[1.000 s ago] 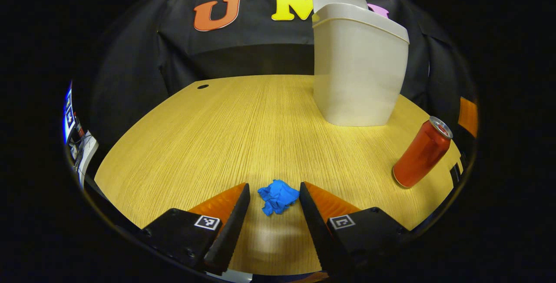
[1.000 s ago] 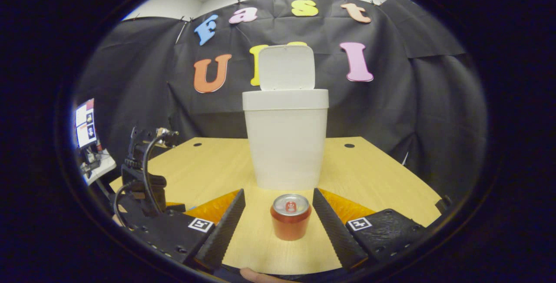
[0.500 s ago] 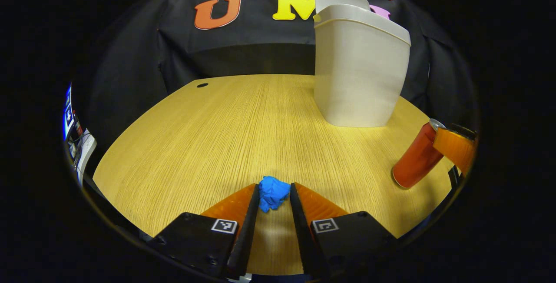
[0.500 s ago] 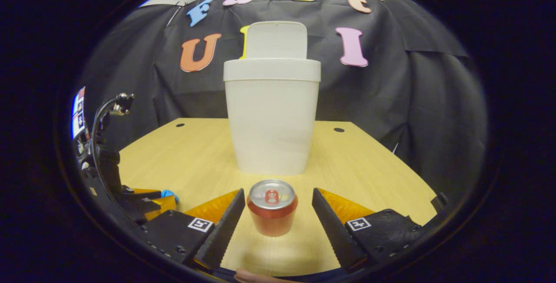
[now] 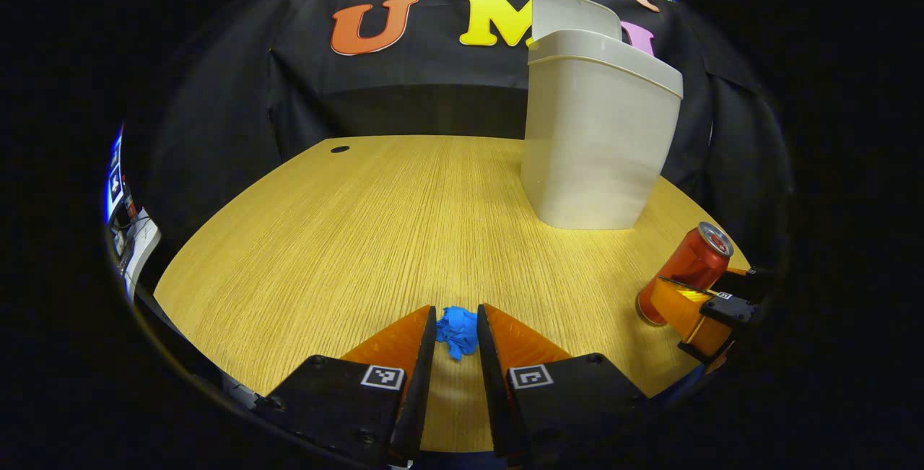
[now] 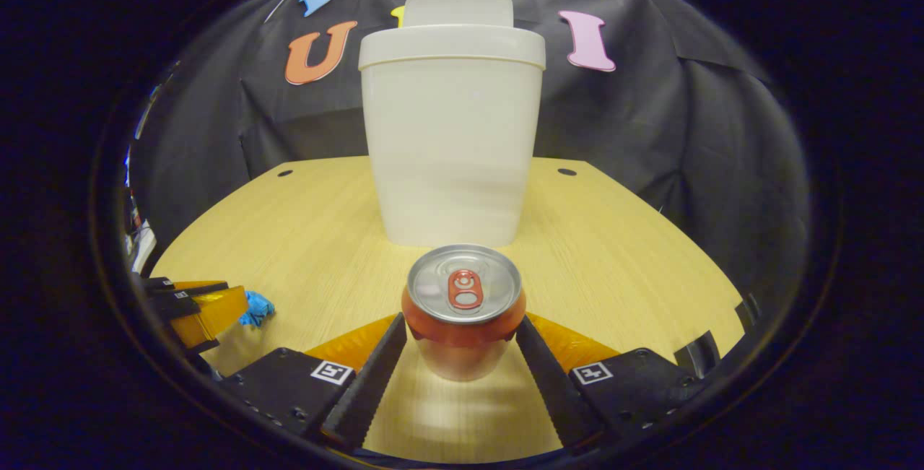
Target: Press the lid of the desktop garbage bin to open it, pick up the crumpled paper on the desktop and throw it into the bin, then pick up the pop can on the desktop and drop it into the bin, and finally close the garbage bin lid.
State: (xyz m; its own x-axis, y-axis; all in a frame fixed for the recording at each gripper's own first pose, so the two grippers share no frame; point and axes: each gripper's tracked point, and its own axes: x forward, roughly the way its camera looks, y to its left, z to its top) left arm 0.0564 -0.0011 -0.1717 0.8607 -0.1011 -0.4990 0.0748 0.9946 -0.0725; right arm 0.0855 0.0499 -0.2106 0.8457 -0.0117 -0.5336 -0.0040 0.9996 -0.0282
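**Closing on the paper while the can slides between the other fingers**

Pinching the blue crumpled paper (image 5: 457,331), the left gripper (image 5: 456,333) has narrowed from a wide spread a second ago; the pickup looks secured. The right gripper (image 6: 462,344) has advanced low over the counter (image 5: 375,224), fingers spread around the pop can (image 6: 463,311). Beyond both fingertips, the garbage bin (image 6: 451,145) stands with lid (image 6: 458,8) open.

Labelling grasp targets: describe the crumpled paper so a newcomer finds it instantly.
Start at the tall white bin with its lid up on the wooden table. Come to the table's near edge: the crumpled paper sits between the left hand-held gripper fingers. It is the small blue wad, unlike the red can.
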